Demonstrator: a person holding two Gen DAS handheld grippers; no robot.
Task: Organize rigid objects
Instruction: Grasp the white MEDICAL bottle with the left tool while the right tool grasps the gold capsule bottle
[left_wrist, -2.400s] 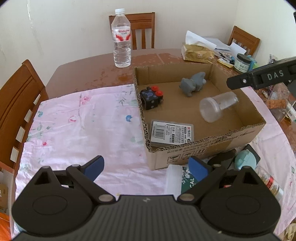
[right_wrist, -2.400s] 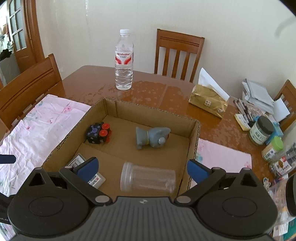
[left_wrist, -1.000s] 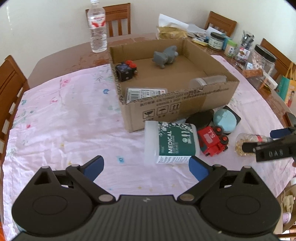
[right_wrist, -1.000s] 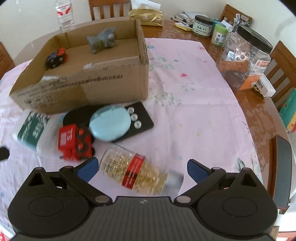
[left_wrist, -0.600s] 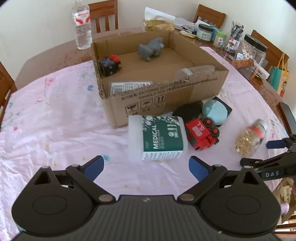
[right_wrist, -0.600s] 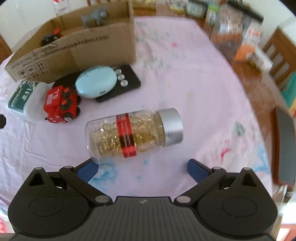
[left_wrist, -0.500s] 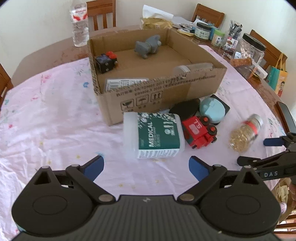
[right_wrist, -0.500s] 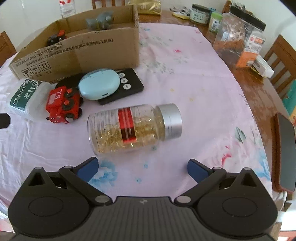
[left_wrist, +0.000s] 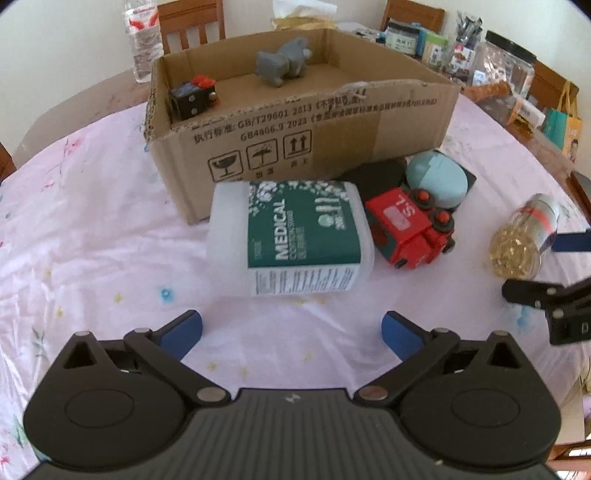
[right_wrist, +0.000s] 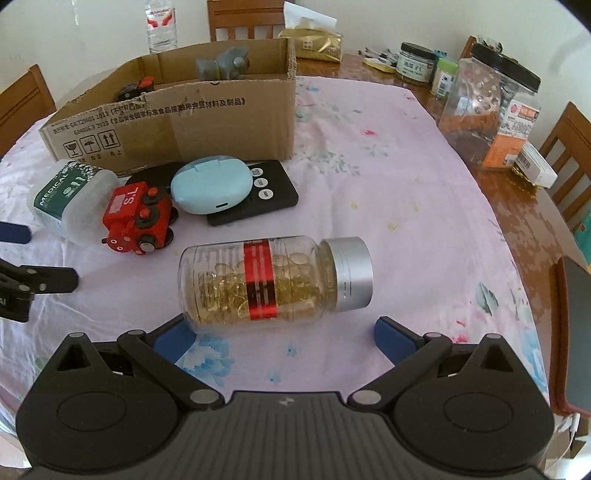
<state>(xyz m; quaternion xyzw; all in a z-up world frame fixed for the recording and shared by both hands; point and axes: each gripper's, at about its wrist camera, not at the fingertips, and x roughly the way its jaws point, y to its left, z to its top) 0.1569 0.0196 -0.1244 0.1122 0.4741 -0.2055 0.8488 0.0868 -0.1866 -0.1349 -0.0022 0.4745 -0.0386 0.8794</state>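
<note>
Since the pill jar (right_wrist: 273, 282) lies on its side on the pink cloth (right_wrist: 388, 206), the right tool (right_wrist: 282, 338) sits low and close behind it with its blue tips spread wide, one near each end of the jar, holding nothing. It looks lined up this way so the tips can close on the jar, which could roll because it is round. The left tool (left_wrist: 291, 332) is wide open too and empty, and it points at the white tub (left_wrist: 291, 238) with the green label, which also lies flat just in front of it. Beside the tub is the red toy train (left_wrist: 408, 230), touching it or nearly so, and behind that a blue case (left_wrist: 437, 181) rests on a black remote (right_wrist: 258, 201). All of these wait right by the front wall of the box (left_wrist: 303, 136), likely so each is a short trip away. Inside the box sit a gray toy animal (left_wrist: 282, 66) and a black and red cube (left_wrist: 194, 96), so some tidying looks done, and the things on the table are my guess for what goes in next
</note>
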